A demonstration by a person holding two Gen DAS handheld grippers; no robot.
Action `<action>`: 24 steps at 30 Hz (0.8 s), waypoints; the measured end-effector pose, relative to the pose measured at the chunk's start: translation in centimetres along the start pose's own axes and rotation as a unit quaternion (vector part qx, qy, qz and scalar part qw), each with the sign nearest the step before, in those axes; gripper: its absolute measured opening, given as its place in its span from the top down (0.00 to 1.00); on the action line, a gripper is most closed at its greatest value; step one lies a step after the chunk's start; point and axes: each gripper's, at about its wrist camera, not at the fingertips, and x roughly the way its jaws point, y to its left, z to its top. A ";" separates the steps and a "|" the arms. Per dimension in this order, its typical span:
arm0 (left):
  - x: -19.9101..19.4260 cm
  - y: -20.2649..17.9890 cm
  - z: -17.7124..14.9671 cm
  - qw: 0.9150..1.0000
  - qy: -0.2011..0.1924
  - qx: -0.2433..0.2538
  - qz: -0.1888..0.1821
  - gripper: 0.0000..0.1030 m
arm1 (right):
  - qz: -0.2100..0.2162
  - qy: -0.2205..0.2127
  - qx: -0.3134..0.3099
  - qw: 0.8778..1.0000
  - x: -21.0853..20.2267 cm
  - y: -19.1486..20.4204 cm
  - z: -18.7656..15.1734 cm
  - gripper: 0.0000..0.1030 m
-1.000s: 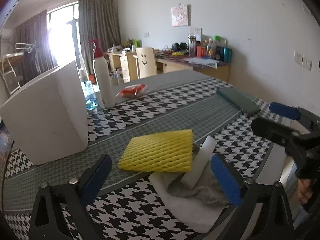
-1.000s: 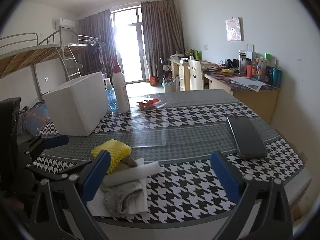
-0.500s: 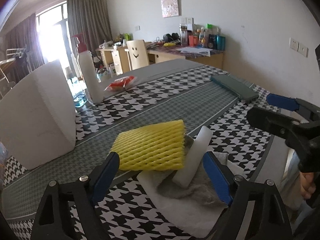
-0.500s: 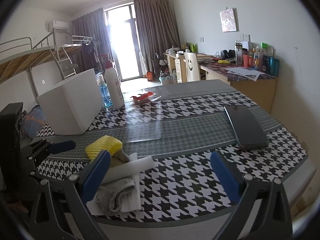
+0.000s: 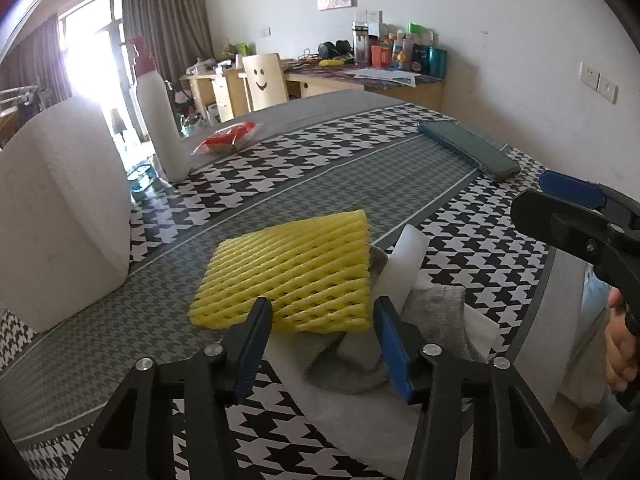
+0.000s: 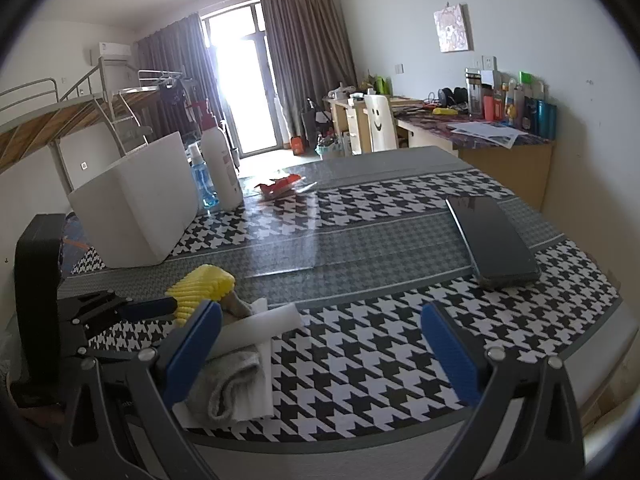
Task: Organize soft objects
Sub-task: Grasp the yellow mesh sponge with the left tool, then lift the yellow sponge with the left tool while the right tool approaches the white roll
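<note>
Left claw [image 5: 320, 330] is closing its jaws around the near edge of the yellow foam-net sleeve [image 5: 288, 276], pads not visibly pressing yet, so a pickup is likely beginning; right claw [image 6: 320, 344] is hanging open.

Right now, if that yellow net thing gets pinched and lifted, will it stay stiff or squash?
The yellow foam net will probably squash: its open mesh looks airy. It likely weighs very little. It lies loosely on a grey sock, so it may slide when nudged.

No readable text, smiley on chair [image 5: 262, 78]
</note>
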 end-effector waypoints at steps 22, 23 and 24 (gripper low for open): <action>-3.2 1.7 -0.7 0.999 -0.017 -0.024 -0.043 0.89 | 0.008 0.005 0.001 1.000 0.5 0.6 0.0 0.02; -3.5 2.0 -1.0 0.999 -0.018 -0.022 -0.040 0.90 | 0.010 0.005 0.001 1.000 0.5 0.8 0.0 0.02; -3.8 2.2 -1.2 0.999 -0.019 -0.022 -0.036 0.89 | 0.011 0.006 0.000 1.000 0.6 0.8 0.0 0.02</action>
